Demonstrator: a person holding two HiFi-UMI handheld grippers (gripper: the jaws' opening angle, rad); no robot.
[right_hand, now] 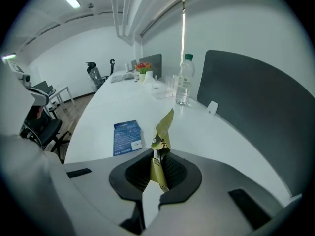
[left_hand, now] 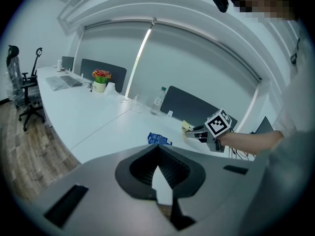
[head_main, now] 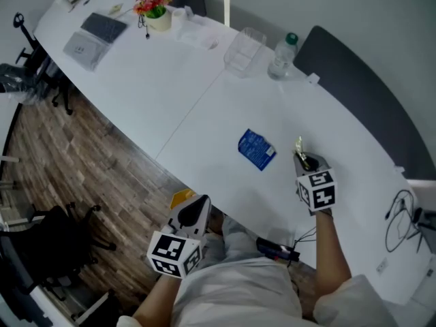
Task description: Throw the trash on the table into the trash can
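Our right gripper (right_hand: 156,157) is clenched on a yellow-green wrapper (right_hand: 163,130). The wrapper's long axis runs straight out along the jaws, so it sticks forward past the tips. In the head view this gripper sits right of centre, and the wrapper appears to hang clear of the white desk (head_main: 204,101).

The relation that matters next is gripper to trash can, and we cannot give it, because no view shows a can. We judge it stands off the desk, so the right hand will have to swing away from the desk to reach it.

A second piece of trash, the blue packet (head_main: 256,148), lies flat on the desk just left of the right gripper in the head view. Its long axis runs from upper left to lower right. It lies between our two grippers, near the right one and well apart from the left.

Our left gripper (head_main: 201,203) is at the lower left of the head view, off the near desk edge and over the wooden floor (head_main: 82,169). Its jaws are closed with nothing between them, so we judge it the free one for the packet.
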